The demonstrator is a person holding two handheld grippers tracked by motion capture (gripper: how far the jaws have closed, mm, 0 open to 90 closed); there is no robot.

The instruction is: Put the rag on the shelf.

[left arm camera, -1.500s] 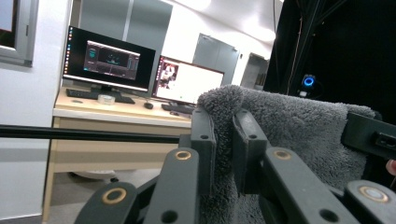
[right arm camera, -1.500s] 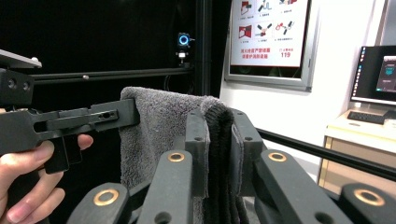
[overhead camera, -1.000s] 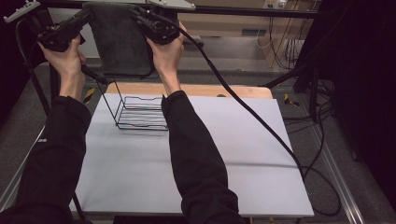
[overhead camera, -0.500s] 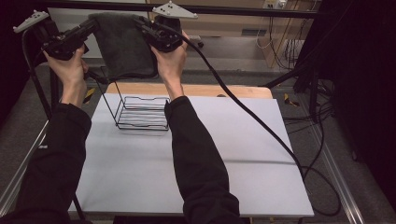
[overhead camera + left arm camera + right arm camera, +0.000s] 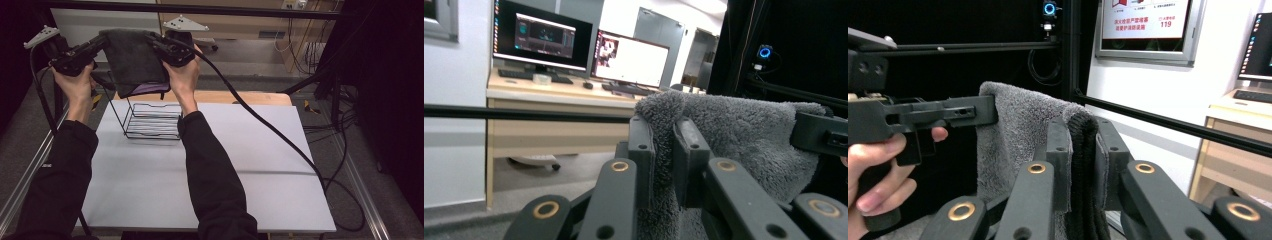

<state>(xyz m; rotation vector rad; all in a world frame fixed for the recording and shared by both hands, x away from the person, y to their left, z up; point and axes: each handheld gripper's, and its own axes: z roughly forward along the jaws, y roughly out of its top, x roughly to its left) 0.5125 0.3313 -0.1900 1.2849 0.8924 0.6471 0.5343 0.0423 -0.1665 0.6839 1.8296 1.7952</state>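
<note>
- On the left, the left gripper (image 5: 102,42) is held up high above the far left edge of the white table (image 5: 250,165). Its two black jaws pinch one top corner of the grey towel (image 5: 135,62).
- In the left gripper view, the fluffy towel (image 5: 744,135) is squeezed tight between the jaws of the left gripper (image 5: 664,150).
- There is one towel. It hangs in the air between the two grippers, above the far end of the table. Its top edge runs from left to right, and the rest hangs straight down. A bit of purple shows at its bottom edge.
- Under the towel stands one black wire rack (image 5: 150,120), near the far left corner of the table. The bottom of the towel hangs just above the top of the rack. I cannot tell if they touch.
- The right gripper (image 5: 155,42) pinches the other top corner of the towel. In the right gripper view, the dark towel edge (image 5: 1083,165) is pressed between the jaws of the right gripper (image 5: 1080,160).
- There are two grippers, one in each hand, and a black cable trails from each.
- To the right of the rack, the table top is bare all the way to its right edge, so there is lots of room there. The near half is bare too.
- A wooden board (image 5: 240,97) lies along the far edge of the table.
</note>
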